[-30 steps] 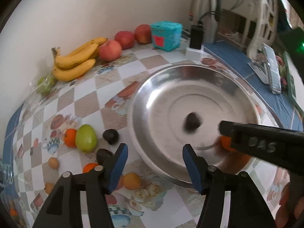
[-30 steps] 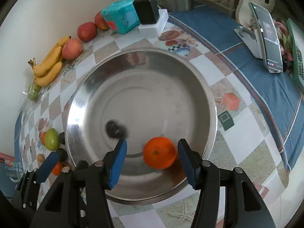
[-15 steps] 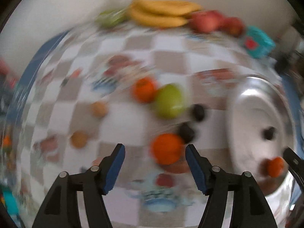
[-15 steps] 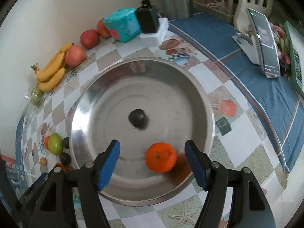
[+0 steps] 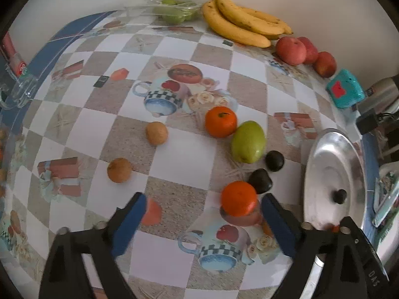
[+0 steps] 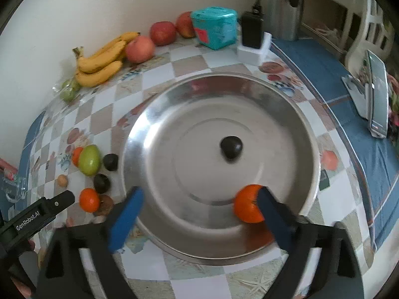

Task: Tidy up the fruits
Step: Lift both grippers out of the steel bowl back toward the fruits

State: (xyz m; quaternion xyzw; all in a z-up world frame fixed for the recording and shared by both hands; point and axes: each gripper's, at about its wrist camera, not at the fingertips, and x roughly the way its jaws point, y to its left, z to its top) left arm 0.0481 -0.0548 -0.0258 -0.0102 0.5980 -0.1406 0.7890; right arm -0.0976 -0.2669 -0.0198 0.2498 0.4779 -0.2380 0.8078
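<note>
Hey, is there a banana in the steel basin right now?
No: the steel basin holds only an orange and a small dark fruit; the bananas lie by the wall.

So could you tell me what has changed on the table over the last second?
The left gripper swung away from the steel basin to the loose fruit, its jaws just opening around an orange without touching it. The right gripper opened too, leaving its orange resting in the basin. The dark fruit rolled toward the basin's middle. Bananas stayed put.
</note>
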